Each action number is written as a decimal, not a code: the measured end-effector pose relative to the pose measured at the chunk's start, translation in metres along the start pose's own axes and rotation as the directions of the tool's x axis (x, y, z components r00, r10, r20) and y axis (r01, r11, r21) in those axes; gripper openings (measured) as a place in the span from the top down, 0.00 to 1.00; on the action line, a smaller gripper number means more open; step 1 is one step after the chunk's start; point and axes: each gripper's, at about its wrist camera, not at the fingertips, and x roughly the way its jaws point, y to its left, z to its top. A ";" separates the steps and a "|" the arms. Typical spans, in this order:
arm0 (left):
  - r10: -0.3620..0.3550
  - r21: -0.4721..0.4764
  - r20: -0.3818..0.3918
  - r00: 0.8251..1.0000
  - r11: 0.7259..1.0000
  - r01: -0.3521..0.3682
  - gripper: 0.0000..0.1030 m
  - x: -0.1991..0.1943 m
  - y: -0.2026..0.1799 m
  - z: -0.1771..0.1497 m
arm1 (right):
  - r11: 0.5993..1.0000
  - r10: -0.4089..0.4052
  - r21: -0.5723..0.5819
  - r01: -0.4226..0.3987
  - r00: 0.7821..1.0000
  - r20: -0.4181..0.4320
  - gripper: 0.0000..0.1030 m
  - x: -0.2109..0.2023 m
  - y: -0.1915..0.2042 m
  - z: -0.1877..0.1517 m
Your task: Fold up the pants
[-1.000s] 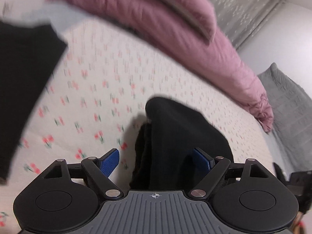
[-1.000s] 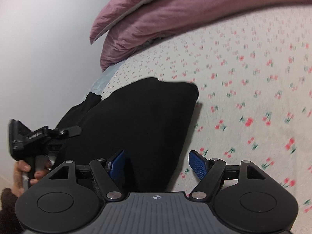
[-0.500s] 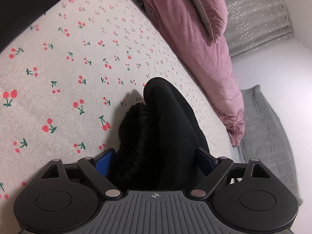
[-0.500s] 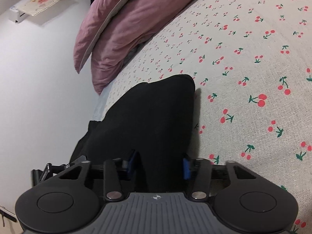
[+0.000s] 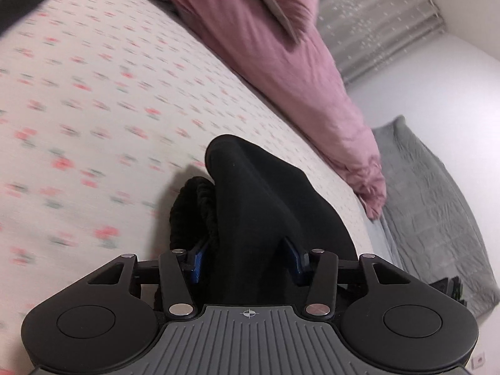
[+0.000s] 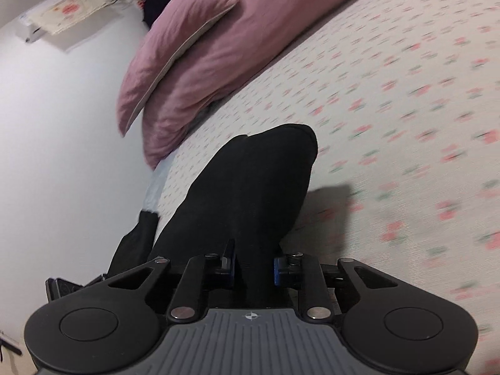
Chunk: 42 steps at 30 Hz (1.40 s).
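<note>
Since half a second ago both grippers have lifted with the cloth — the cherry print now blurs past.

Left gripper: fingers clamped on a bunched fold of the black pants, lower centre of the left wrist view; a ribbed roll of the fabric bulges out at its left side. Cherry-print bedsheet fills the left half; pink pillow upper centre; grey blanket at right.

Right gripper: fingers closed tight on a narrow pinch of the pants, lower centre of the right wrist view, the cloth rising from the sheet to a rounded end mid-frame. Pink pillow upper left; bedsheet at right.

Step in hand, by judgement: carrying the gripped edge over for a fold. Done well — both grips held level and evenly taut, the edge laid square onto the lower layer, the bunched roll smoothed before release.
</note>
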 end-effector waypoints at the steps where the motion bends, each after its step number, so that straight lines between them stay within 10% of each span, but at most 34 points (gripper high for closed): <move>1: -0.011 0.003 -0.008 1.000 1.000 0.011 0.56 0.009 -0.007 -0.004 | 1.000 -0.009 0.009 0.009 1.000 0.013 0.78 -0.010 -0.009 0.006; 16: -0.127 0.078 0.002 0.992 0.989 0.127 0.57 0.131 -0.077 -0.010 | 0.973 -0.119 -0.171 0.158 0.969 0.216 0.73 -0.041 -0.059 0.098; 21: -0.064 0.105 0.043 0.997 0.993 0.059 0.34 0.164 -0.080 -0.007 | 0.930 -0.309 -0.150 0.335 0.935 0.175 0.51 -0.013 -0.087 0.098; 42: 0.065 0.331 -0.036 0.997 0.942 -0.049 0.31 0.088 -0.131 -0.053 | 0.803 -0.383 -0.419 0.424 0.906 0.182 0.19 -0.034 -0.028 0.039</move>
